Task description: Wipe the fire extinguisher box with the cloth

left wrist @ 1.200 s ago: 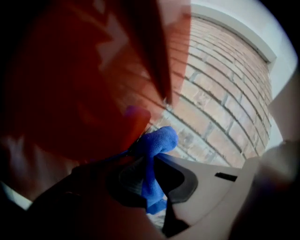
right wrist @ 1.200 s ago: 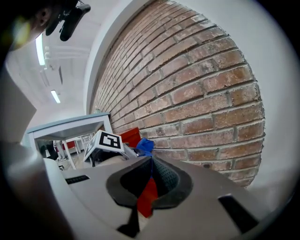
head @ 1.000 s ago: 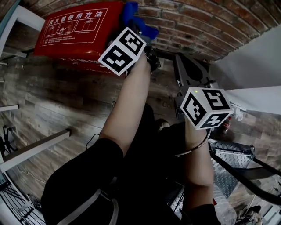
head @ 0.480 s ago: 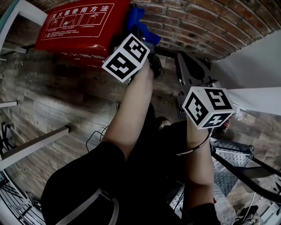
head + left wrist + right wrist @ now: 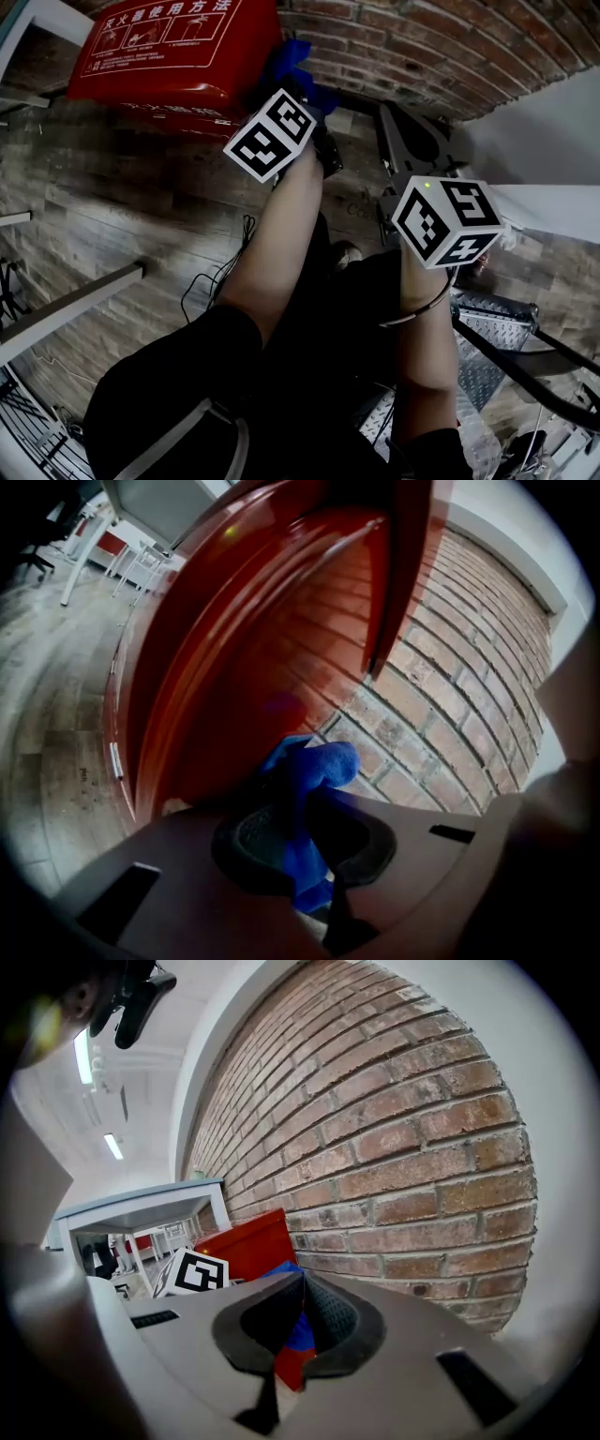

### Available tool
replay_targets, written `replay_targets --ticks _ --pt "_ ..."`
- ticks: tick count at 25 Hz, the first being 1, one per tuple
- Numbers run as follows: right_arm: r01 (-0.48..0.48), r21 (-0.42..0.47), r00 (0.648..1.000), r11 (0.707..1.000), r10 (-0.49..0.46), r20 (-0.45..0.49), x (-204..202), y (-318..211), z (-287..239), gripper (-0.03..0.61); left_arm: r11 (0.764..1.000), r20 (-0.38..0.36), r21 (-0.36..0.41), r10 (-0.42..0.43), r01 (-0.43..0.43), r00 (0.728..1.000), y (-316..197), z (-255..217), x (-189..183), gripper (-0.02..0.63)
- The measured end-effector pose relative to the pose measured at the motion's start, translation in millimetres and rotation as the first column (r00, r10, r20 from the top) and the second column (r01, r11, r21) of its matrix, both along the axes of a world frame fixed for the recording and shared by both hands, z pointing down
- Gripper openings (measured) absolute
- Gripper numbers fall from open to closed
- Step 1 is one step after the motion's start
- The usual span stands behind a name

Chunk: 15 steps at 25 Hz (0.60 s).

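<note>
In the head view the left arm [image 5: 279, 220] reaches straight out to the upper centre, where the left gripper [image 5: 305, 850] is clamped on the blue cloth [image 5: 314, 766] just beside the right end of the red fire extinguisher box [image 5: 178, 47], while the right gripper [image 5: 302, 1321] is held at centre right with its jaws together and empty.

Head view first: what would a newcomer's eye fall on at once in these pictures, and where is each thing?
The red fire extinguisher box stands out at the top left of the head view, by the brick wall. Next comes the bright blue cloth, pinched in the left gripper close beside the box's side. The right gripper hangs further right, with its jaws together and nothing between them.
</note>
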State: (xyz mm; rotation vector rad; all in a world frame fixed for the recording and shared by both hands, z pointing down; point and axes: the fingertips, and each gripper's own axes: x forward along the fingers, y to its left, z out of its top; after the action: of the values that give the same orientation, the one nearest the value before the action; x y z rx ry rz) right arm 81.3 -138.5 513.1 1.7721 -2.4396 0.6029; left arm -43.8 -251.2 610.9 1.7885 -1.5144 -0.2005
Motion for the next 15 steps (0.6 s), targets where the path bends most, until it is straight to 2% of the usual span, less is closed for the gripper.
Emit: replay_targets --ticks 6,15 --pt "0.007 -0.022 1.0 1.0 -0.007 0.011 3 -1 7 0.017 0.999 0.071 -0.049 -0.012 0.015 0.997 4 38 -6 0.041" --pt "0.04 -0.057 0.999 0.998 -0.04 -0.006 3 -8 25 0.017 0.99 0.087 -0.132 -0.029 0.04 0.996 9 89 -10 0.041"
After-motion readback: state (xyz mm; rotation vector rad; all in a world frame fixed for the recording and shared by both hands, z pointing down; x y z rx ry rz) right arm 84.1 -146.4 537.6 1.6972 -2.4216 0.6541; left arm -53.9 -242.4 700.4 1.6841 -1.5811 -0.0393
